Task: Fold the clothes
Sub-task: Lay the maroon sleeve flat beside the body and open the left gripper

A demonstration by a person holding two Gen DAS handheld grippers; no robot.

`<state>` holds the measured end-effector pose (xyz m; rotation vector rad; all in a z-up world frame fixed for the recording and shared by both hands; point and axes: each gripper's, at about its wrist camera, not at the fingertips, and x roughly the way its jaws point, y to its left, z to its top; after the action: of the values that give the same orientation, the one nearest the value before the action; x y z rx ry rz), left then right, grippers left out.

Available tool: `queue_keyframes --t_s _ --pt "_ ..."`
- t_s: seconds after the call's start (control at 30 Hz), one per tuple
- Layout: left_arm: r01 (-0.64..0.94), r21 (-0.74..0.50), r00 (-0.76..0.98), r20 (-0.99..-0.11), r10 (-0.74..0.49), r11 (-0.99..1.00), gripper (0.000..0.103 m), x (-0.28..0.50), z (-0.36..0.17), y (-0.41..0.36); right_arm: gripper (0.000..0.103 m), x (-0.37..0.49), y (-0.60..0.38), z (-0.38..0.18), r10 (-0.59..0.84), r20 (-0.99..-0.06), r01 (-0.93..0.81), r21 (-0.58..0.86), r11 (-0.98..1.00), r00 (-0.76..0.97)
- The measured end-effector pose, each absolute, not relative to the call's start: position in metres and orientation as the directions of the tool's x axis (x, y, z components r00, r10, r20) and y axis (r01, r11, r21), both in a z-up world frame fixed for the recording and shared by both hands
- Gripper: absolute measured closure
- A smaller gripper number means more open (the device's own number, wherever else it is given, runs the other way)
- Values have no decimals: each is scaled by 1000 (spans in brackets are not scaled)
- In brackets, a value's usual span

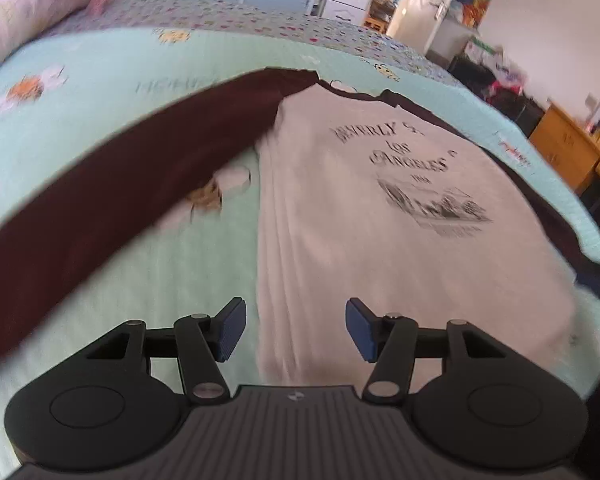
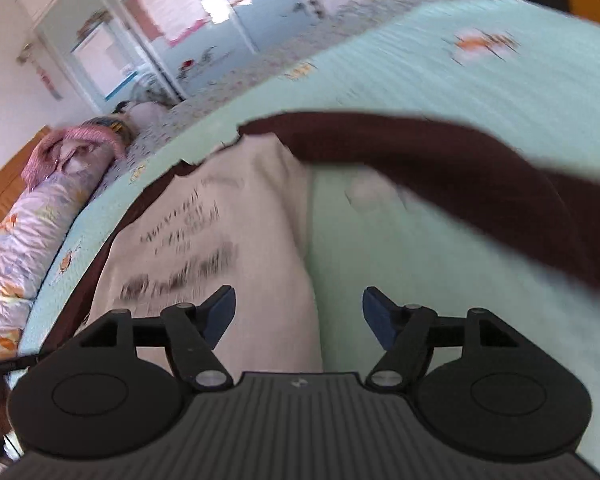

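Hovering low over the bed (image 1: 100, 80), both grippers hang with nothing between their pads. The left gripper (image 1: 295, 330) is spread wide, sitting above the shirt (image 1: 380, 240) near its hem edge. The right gripper (image 2: 299, 316) is spread too, straddling the shirt's side edge, one pad over pale cloth, the other over the mint cover.

The shirt lies face up and flat on the bed, print showing, collar towards twelve o'clock in the left view. One dark sleeve (image 1: 120, 184) runs out long towards eight o'clock, laid straight across the cover. The other sleeve (image 2: 480, 184) sweeps out towards three o'clock in the right view. So it lies spread, not folded; whether it has just been laid out or opened again, I can't say.

Risks from here: the cloth is thin and flat against a soft quilted cover, so a pinch could catch the cover along with the shirt, or only one layer, and drag the body askew. Those long sleeves could trail and bunch. Both views are blurred, so aim may be off.
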<state>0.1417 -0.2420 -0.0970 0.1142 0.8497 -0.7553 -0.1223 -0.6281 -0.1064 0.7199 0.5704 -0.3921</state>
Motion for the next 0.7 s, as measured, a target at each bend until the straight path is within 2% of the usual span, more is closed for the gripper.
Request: queue_keyframes --t_s 0.13,0.27,0.37,0.7 --pt "652 -119 467 -714 -521 748 44 109 -98 -233 31 -153 -588 -109 -199 -618 557 463 690 760" --pt "678 -12 508 -715 -481 735 43 85 -100 -236 31 -148 -541 -112 -287 -673 564 232 793 681" --pt "691 65 538 -711 -453 720 43 68 -101 -240 31 -138 -521 -119 -359 -663 560 112 821 657" --pt "746 112 532 -694 -485 657 42 43 -99 -270 31 -134 -519 -120 -390 -634 589 128 798 667"
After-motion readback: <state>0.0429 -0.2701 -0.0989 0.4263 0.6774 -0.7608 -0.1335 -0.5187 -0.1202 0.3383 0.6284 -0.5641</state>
